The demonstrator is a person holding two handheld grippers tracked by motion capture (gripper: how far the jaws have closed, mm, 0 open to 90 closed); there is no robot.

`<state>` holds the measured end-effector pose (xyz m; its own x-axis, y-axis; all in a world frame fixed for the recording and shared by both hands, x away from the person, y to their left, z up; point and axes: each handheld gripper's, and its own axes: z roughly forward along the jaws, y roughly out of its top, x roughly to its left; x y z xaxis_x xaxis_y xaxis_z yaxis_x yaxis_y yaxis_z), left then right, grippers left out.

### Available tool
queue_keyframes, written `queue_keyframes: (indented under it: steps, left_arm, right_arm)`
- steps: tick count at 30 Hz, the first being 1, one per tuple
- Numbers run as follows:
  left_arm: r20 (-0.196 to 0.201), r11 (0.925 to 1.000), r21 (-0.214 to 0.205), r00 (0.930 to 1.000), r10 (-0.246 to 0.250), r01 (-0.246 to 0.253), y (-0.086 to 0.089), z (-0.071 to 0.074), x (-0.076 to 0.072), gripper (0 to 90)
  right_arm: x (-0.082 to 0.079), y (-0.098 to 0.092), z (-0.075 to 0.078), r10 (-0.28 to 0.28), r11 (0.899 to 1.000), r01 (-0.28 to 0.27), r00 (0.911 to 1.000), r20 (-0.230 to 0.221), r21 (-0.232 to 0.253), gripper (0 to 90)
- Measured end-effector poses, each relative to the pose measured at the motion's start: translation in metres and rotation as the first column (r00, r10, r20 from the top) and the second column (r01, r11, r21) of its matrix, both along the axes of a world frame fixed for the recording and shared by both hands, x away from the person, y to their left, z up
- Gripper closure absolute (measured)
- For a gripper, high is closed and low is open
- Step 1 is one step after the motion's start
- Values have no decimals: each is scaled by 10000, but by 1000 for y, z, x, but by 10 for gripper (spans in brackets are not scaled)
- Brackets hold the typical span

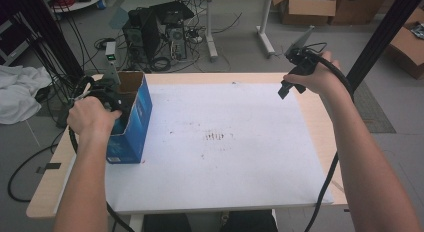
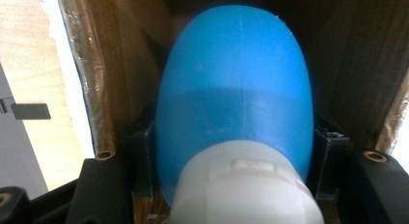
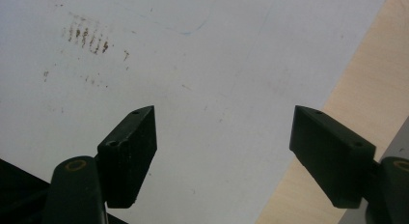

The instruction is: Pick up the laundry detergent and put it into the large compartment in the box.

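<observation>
Packing is nearing its end: your left gripper [image 2: 231,151] is clenching the blue plastic bottle with white cap [image 2: 236,98] inside the open blue cardboard box [image 1: 134,117], release remaining, while your right gripper [image 3: 224,156] is hanging open.

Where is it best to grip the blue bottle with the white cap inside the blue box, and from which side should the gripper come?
Grip the blue bottle across its body just behind the white cap, coming in through the open top of the blue box. The body is smooth and rounded, narrower near the cap, and the box walls likely block other sides. The left gripper already clamps it there.
</observation>
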<state>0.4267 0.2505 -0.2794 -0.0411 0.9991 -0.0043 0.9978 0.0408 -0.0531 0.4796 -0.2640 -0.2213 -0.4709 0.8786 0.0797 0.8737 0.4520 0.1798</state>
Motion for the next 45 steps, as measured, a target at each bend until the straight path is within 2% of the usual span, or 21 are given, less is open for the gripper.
queue_keyframes:
  steps: [3, 5, 11, 14, 17, 25, 33, 36, 37, 38, 39, 40, 45]
  left_arm:
    - [-180, 10000, -19, 9998, -55, 55, -2, 0, 0, 377]
    - [-209, 9998, 38, 9996, -195, 196, -5, 0, 1, 376]
    - [-188, 9997, 88, 9996, -212, 213, -7, 0, 1, 374]
    - [-336, 9995, 270, 9993, -178, 187, -9, 0, 1, 357]
    - [-311, 9991, 389, 9994, -133, 145, -9, 1, 1, 344]
    - [-133, 9994, 287, 9997, -200, 204, -8, 9, -2, 317]
    - [187, 9982, 496, 9992, -347, 337, -11, 27, -4, 252]
    - [424, 9976, 572, 9982, -421, 397, -14, 39, -5, 240]
    - [424, 9976, 572, 9982, -421, 397, -14, 39, -5, 230]
    - [533, 9968, 641, 9973, -502, 468, -16, 46, -6, 222]
    - [533, 9968, 641, 9973, -502, 468, -16, 46, -6, 221]
    - [644, 9963, 629, 9960, -626, 585, -17, 55, -7, 218]
    - [1047, 9929, 715, 9892, -1023, 951, -27, 73, -10, 201]
  right_arm:
    - [0, -1, 0, 32, 10000, -32, 10000, 24, 34, 252]
    - [-1, -1, 0, 20, 10000, -20, 10000, -4, 64, 252]
    - [-1, -3, 0, 20, 10000, -20, 10000, 29, 71, 251]
    - [-2, -4, 0, -33, 10000, 33, 10000, 25, 72, 252]
    - [-1, -5, 0, -8, 10000, 7, 10000, 54, 81, 252]
    - [-2, -4, 1, 16, 9999, -16, 10000, 60, 107, 252]
    - [-3, -2, 2, 44, 9999, -45, 10000, 82, 120, 252]
    - [-3, -2, 3, 66, 9999, -67, 9999, 118, 113, 252]
    - [-3, -2, 3, 69, 9999, -71, 9999, 127, 118, 251]
    - [-3, -2, 3, 74, 9999, -76, 9999, 116, 123, 252]
    - [-4, -2, 3, 31, 9999, -32, 10000, 90, 120, 252]
    - [-4, -3, 3, 42, 9999, -43, 9999, 125, 120, 252]
    - [-4, -3, 4, 12, 9998, -15, 9999, 144, 175, 252]
